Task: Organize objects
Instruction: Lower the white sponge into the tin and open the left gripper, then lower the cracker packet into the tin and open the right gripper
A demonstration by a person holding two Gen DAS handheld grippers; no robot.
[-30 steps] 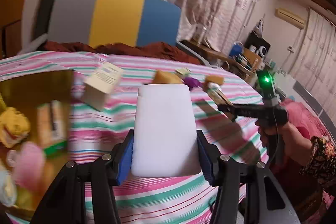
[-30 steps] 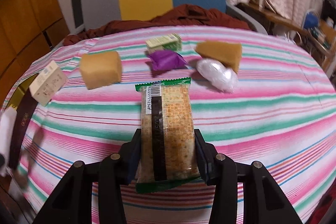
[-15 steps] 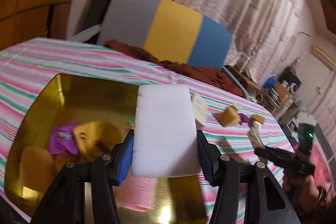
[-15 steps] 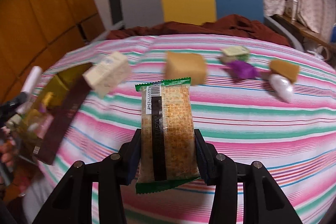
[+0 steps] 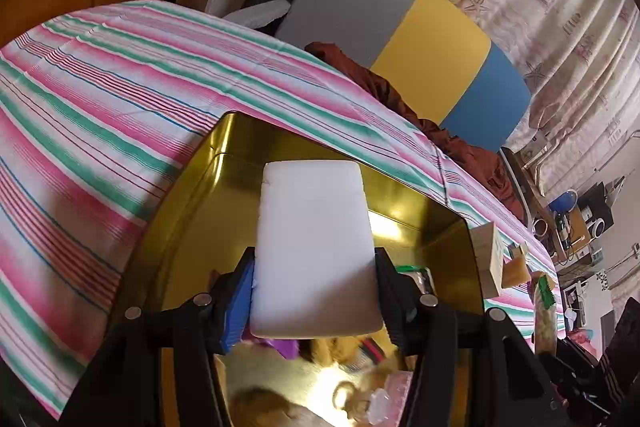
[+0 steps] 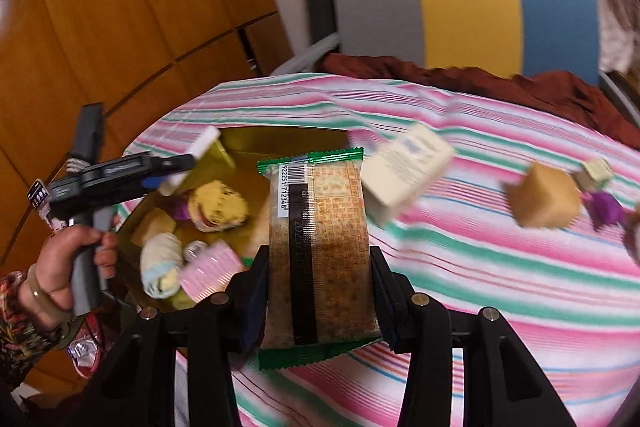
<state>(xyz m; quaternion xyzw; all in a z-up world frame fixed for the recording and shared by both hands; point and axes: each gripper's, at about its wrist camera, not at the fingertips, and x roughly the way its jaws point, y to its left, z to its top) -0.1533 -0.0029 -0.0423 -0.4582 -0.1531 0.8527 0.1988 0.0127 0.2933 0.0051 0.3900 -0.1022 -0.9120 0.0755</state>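
Left gripper [image 5: 314, 301] jaws clamp a white block [image 5: 314, 247], right gripper [image 6: 318, 291] jaws a cracker packet [image 6: 320, 243] (gold tin [image 5: 192, 187] below, cluttered).

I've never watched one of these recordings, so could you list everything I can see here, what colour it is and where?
Flat white foam block: one, white, clamped in the left gripper above the tin.
Green-edged cracker packet: one, tan with a black stripe, clamped in the right gripper.
Gold metal tin: one, gold, on the tablecloth, holding several small items.
Cream cardboard box: one, cream, beside the tin.
Tan sponge cube: one, tan, on the cloth.
Purple wrapped sweet: one, purple, right of the cube.
Striped tablecloth: one, pink, green, white.
Chair back: one, grey, yellow, blue, behind the table.
Left gripper: black.
Right gripper: black.
Hand: one, holding the left gripper.
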